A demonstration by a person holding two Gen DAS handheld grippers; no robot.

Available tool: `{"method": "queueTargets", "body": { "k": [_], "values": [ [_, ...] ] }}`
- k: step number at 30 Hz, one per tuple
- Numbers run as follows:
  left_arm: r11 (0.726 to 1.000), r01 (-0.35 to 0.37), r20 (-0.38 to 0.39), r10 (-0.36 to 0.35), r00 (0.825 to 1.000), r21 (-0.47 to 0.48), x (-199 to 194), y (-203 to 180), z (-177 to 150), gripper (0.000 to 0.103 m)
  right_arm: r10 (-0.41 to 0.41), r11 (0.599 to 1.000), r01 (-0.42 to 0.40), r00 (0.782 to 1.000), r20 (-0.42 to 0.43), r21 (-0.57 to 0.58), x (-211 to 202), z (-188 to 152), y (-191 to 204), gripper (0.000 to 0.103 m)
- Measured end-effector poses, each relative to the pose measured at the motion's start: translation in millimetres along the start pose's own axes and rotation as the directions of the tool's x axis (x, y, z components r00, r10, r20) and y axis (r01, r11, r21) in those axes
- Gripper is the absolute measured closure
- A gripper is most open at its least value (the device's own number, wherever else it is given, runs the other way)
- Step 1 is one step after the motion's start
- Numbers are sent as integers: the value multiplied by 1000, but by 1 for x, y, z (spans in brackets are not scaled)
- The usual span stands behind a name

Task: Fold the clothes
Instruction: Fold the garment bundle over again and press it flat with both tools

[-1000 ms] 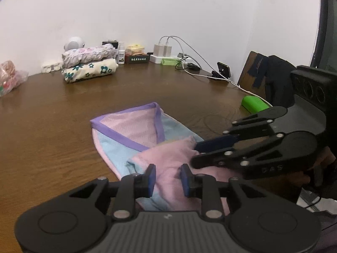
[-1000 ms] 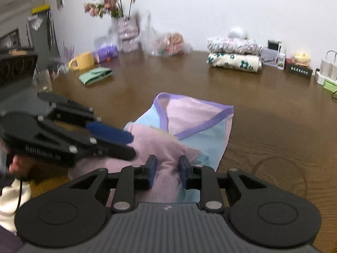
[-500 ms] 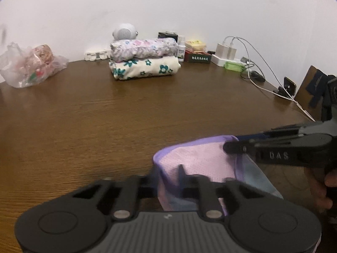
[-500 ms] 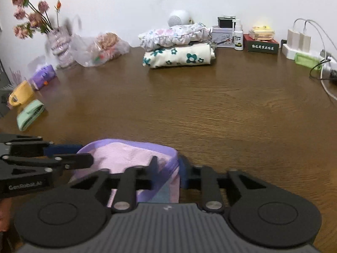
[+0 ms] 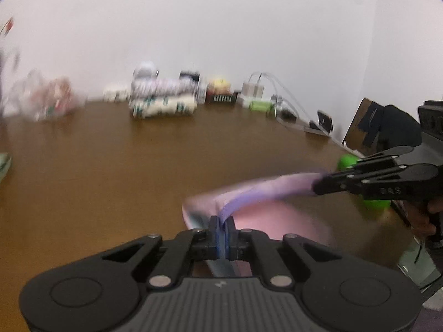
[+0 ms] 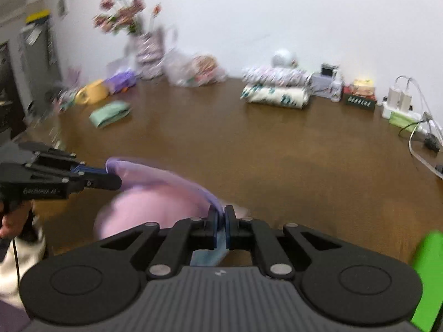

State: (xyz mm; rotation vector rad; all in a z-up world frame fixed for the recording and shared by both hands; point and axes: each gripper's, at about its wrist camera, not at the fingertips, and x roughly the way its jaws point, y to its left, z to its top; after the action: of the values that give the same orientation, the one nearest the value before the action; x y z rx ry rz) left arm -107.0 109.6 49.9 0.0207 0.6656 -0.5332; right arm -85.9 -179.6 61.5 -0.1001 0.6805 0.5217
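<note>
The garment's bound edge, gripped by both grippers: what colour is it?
Purple edge, clearest in the right wrist view.

Left gripper (image 5: 221, 228) opening slightly yet pinching pink garment's (image 5: 277, 215) purple hem, right gripper (image 5: 317, 186) clamping the hem's far end, garment above wooden table (image 5: 110, 166)

A lived-in home room is suggested. A large brown wooden bench (image 6: 277, 152) is set against a plain white wall (image 6: 277, 13) and is crowded with household things: a vase of pink flowers (image 6: 146, 47), a yellow mug (image 6: 92, 92), folded floral-print cloths (image 6: 277, 88) and white plugged-in chargers (image 6: 400, 99).
</note>
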Motion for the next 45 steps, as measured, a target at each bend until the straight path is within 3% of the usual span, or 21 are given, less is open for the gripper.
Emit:
{"method": "queueTargets", "body": {
  "k": [3,5,8,10,12,14,17,19,22,26,29,31,32,33,35,36,39,45],
  "values": [
    [999,-44,-42,43,998,-23,-8,7,-17,92,-1,999,-3,997,-77,-47,-9,-27,8,93],
    [1000,0,34,1,999,-31,-29,11,-12,88,-8,999,4,998,-65,-49,-25,-33,9,89],
    [999,48,141,-47,989,-7,-43,7,4,58,12,1000,-11,1000,25,-25,-45,-25,9,84],
    [998,59,176,-63,982,28,-34,-1,18,58,43,999,-44,995,87,11,-39,-11,8,84],
    [998,39,131,-46,990,53,-4,-11,29,63,47,998,-51,993,108,37,-17,0,11,84],
    [997,9,71,-15,997,82,22,-19,31,77,44,996,-50,995,87,68,10,6,17,84],
    [991,-72,6,72,997,111,41,-15,15,78,54,996,-58,997,46,74,32,-1,25,85],
    [994,-86,19,84,996,70,38,-2,-1,78,59,997,-61,998,27,56,36,-12,30,85],
    [998,-62,7,62,998,2,32,15,-6,76,74,997,-74,997,18,24,27,-18,37,85],
    [998,-54,-5,54,999,-42,34,25,-5,73,74,993,-82,992,100,83,12,-9,31,81],
    [997,-72,-14,72,997,-32,30,22,-7,73,38,993,-39,999,17,109,29,-11,27,80],
    [996,-85,-23,84,996,-39,26,21,-6,73,19,997,-20,1000,14,78,25,-17,33,77],
    [995,-83,-30,81,996,-60,21,23,-5,70,8,997,-10,1000,24,76,20,-19,35,70],
    [993,-72,-32,69,997,-90,17,26,-2,65,-1,996,-2,999,36,90,14,-20,35,55],
    [988,-21,-7,20,1000,-151,5,32,2,57,-17,989,8,998,64,146,2,-22,30,37],
    [984,15,16,-12,1000,-176,-1,33,4,53,-13,983,-1,997,73,182,-2,-22,26,35],
    [969,105,59,-94,994,-223,-7,31,10,47,38,955,-59,996,77,289,-2,-22,14,35],
    [989,41,-49,-48,998,-139,16,11,0,48,16,971,-29,998,56,237,15,-21,30,42]
  ]
}}
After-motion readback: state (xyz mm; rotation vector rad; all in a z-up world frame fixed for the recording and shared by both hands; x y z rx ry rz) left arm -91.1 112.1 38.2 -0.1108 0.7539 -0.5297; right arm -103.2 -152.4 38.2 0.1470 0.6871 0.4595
